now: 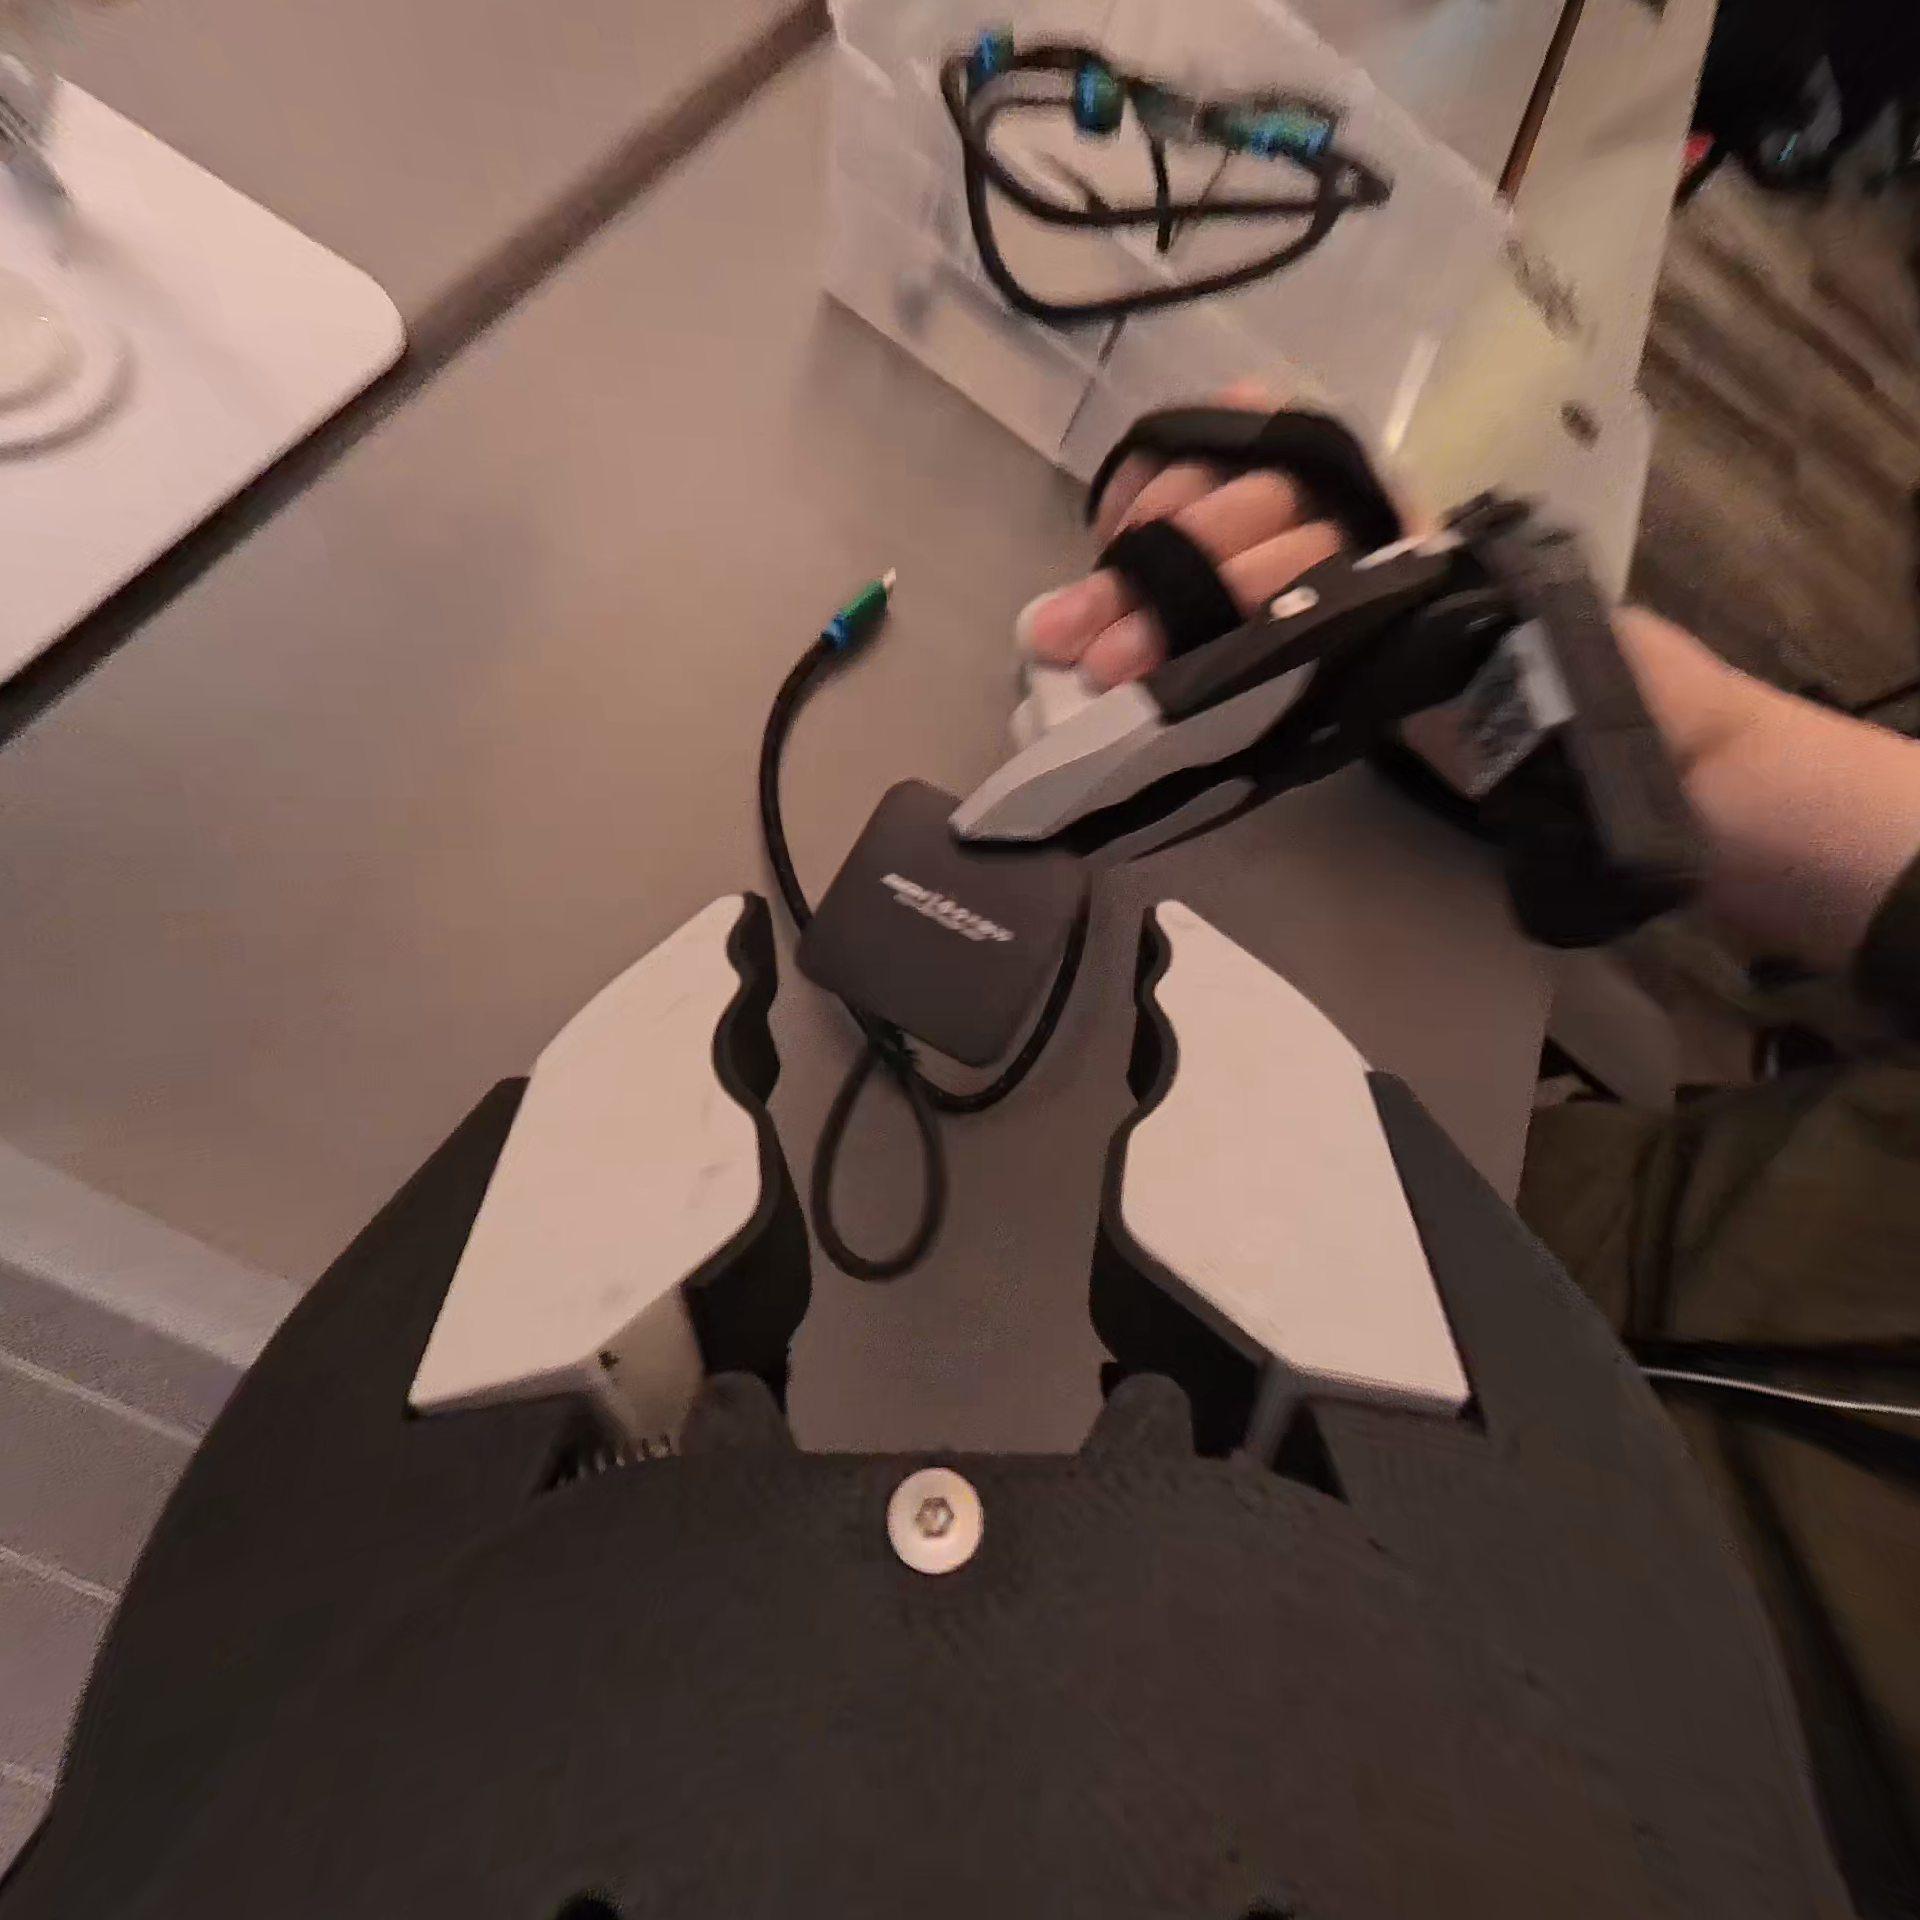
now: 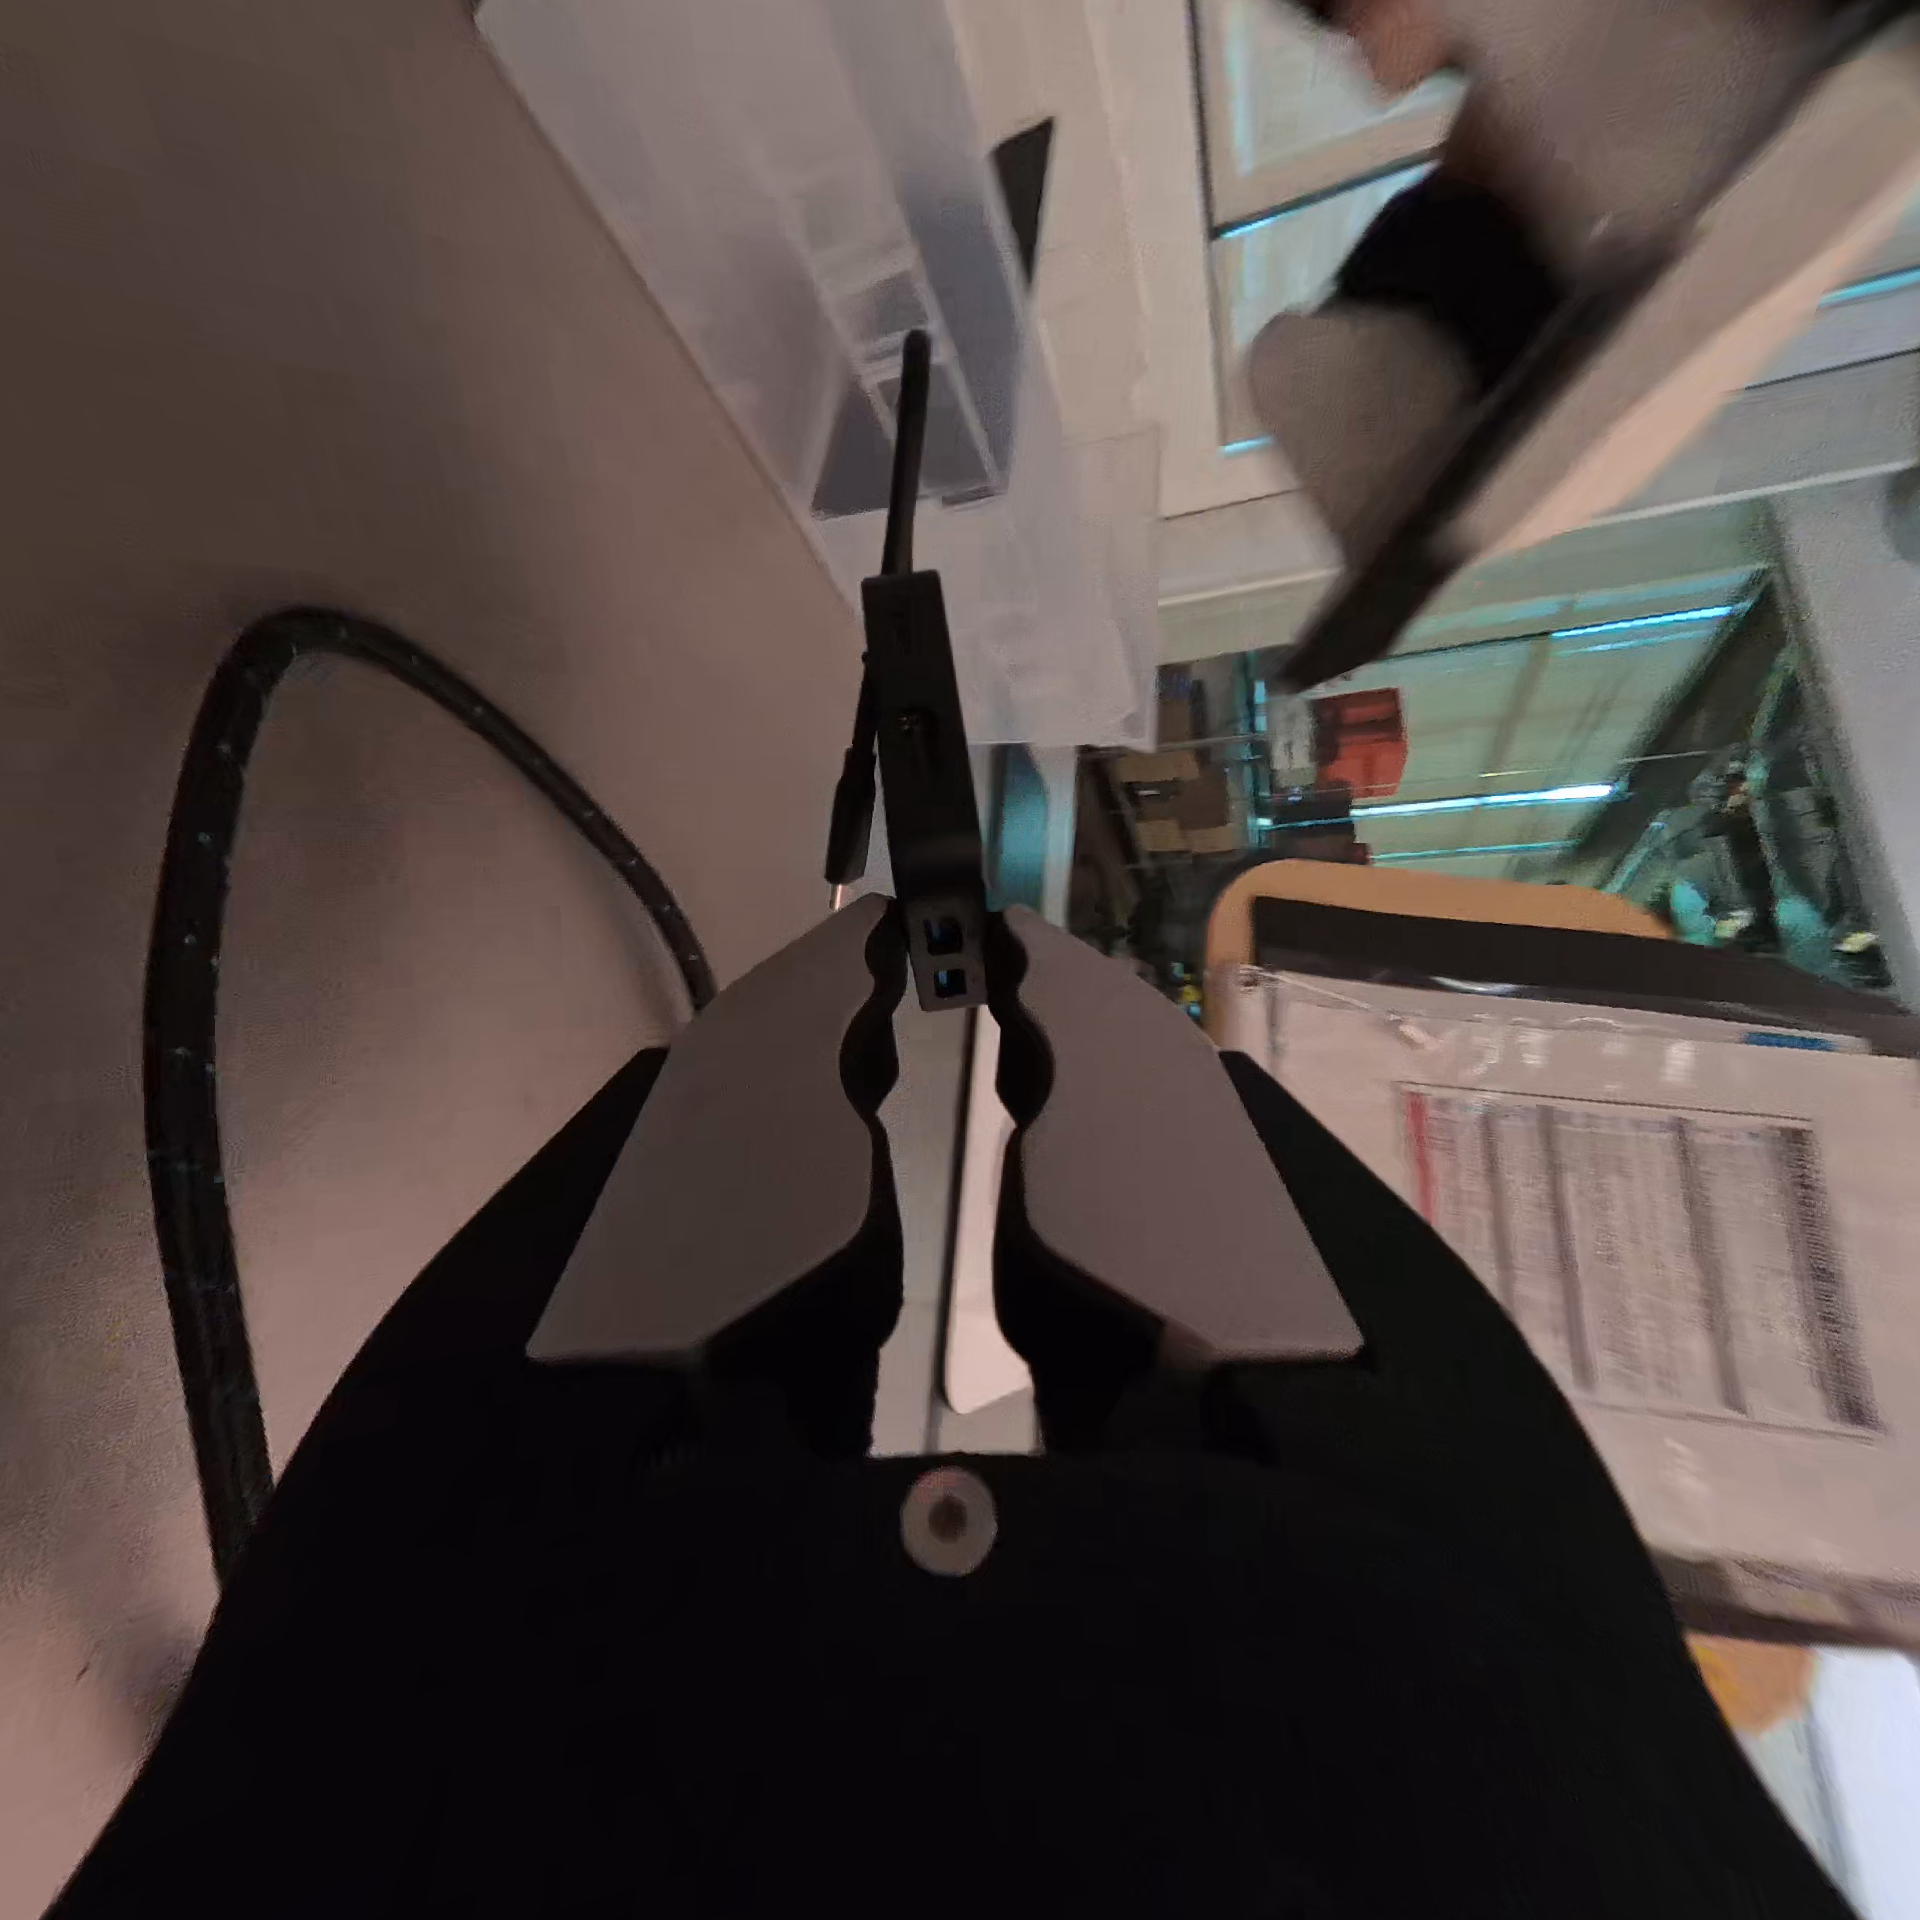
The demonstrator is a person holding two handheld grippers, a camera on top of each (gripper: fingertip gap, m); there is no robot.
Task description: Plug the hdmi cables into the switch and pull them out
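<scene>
L tool (image 1: 951,914) wide apart, empty, just short of switch (image 1: 940,940); R tool (image 2: 940,961) apparently pinching switch edge.

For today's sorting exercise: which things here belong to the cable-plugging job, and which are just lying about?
Belong to the job:
switch
green-tipped cable
spare cables in the clear box
right gripper, gripping the switch
left gripper, open

Just lying about:
white tray
printed sheet

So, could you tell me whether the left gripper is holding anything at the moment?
No, the left gripper is open and empty, with the black switch beyond its fingertips.
</scene>
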